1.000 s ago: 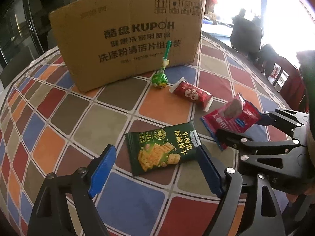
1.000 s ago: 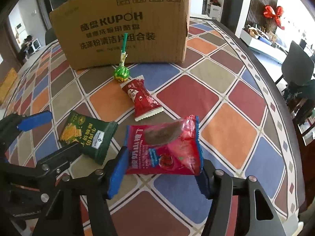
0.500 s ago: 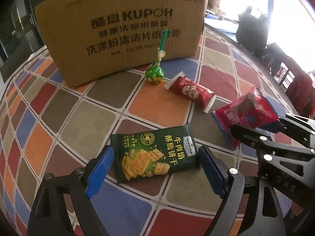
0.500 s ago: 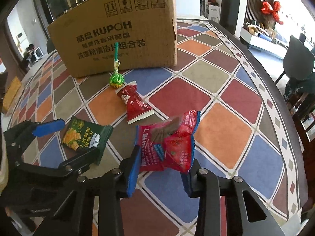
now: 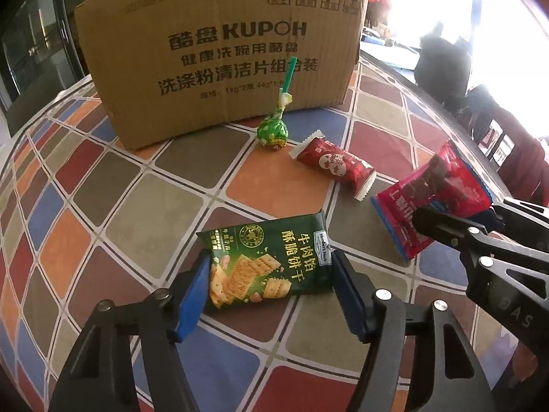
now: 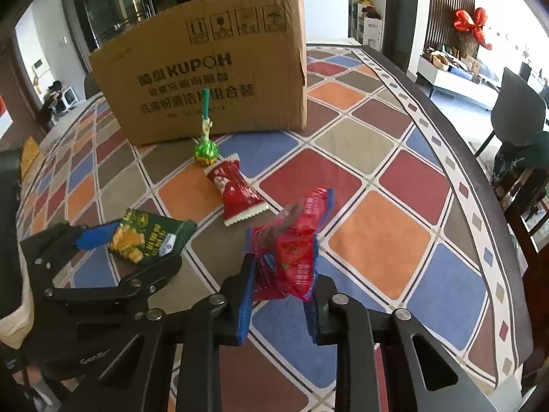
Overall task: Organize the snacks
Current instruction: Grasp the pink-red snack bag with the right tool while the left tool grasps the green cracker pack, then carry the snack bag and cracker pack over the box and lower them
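Note:
My left gripper is shut on a green cracker packet, its blue pads pressing both ends; the packet also shows in the right wrist view. My right gripper is shut on a crumpled red snack bag lifted off the table, also seen in the left wrist view. A small red wrapped snack and a green lollipop lie on the table in front of a cardboard box.
The round table has a coloured diamond-pattern cloth with a dark rim at right. Chairs stand beyond the right edge. The box stands upright at the back of the table.
Both grippers have closed: the left onto the green cracker packet, the right onto the red bag, which is now squeezed and raised. The left gripper moved forward around the packet.

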Available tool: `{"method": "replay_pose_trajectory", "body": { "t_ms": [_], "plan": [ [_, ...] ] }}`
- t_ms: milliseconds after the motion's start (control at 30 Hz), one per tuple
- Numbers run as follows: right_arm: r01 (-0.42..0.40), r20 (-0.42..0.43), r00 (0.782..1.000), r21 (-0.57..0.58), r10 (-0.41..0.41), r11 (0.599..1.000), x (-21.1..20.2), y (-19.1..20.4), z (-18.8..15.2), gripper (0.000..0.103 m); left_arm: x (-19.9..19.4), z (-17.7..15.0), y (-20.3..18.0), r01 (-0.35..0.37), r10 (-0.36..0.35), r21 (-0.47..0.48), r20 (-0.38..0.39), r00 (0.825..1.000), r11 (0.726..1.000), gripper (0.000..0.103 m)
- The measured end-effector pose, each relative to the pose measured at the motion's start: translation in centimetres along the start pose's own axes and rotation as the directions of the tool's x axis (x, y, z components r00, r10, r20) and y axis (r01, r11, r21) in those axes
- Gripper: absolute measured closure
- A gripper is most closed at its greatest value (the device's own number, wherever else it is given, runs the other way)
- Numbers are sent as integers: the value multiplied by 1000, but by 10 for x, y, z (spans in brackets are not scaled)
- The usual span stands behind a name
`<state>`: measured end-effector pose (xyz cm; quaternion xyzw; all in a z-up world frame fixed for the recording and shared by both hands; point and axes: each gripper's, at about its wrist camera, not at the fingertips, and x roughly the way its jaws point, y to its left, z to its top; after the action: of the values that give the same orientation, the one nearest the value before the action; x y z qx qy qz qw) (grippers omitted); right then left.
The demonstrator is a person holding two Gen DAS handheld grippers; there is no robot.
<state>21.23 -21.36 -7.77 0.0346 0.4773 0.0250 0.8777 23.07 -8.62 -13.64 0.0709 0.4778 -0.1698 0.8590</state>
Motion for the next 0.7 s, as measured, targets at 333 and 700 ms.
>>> {"method": "replay_pose_trajectory", "body": {
  "t_ms": [333, 700],
  "plan": [
    [-67, 33, 997, -20, 67, 998, -12, 10, 3, 86, -29, 4, 4, -4, 7, -44, 66, 998, 999, 38],
    [-82, 69, 994, -18, 83, 996, -25, 15, 13, 86, -65, 27, 14, -31, 41, -61, 164, 986, 998, 38]
  ]
}}
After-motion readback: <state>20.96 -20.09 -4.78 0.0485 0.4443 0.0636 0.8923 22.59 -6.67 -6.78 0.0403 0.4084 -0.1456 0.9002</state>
